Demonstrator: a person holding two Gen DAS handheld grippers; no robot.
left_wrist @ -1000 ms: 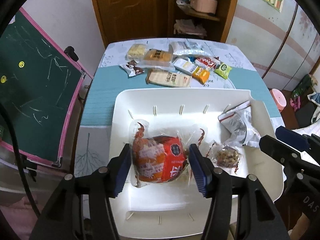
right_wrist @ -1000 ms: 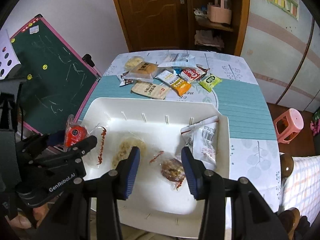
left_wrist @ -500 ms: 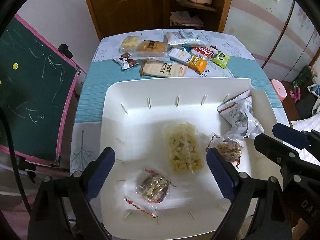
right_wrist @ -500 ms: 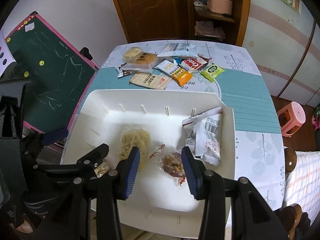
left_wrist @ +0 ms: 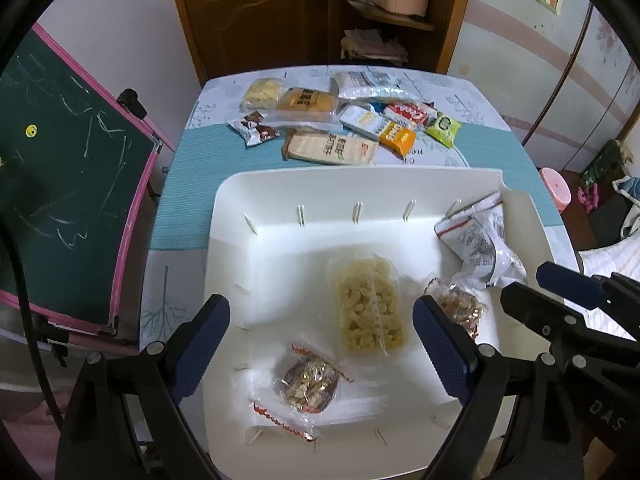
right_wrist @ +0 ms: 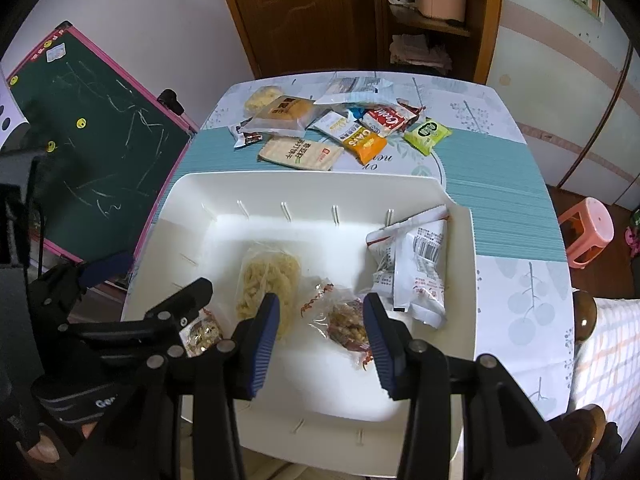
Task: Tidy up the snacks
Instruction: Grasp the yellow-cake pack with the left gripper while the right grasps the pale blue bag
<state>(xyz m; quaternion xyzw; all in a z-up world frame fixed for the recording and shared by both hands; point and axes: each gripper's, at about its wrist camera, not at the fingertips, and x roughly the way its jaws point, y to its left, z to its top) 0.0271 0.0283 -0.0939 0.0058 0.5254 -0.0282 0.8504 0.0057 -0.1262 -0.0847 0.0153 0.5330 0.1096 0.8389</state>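
The left hand-held gripper [left_wrist: 322,350] hangs spread wide and empty over the white tray [left_wrist: 280,188], straddling a nut-cluster packet [left_wrist: 310,386] and a clear bag of yellow puffs [left_wrist: 370,306]. If it descends so wide, it could pinch both wrappers at once. The right hand-held gripper [right_wrist: 320,340] is parted too, holding nothing, flanking another nut packet [right_wrist: 346,322]; crinkly film may slip out. A white foil bag [right_wrist: 418,264] leans on the rim and could tip out. Loose snacks [right_wrist: 328,128] wait across the desk [right_wrist: 500,168], within sweeping risk.
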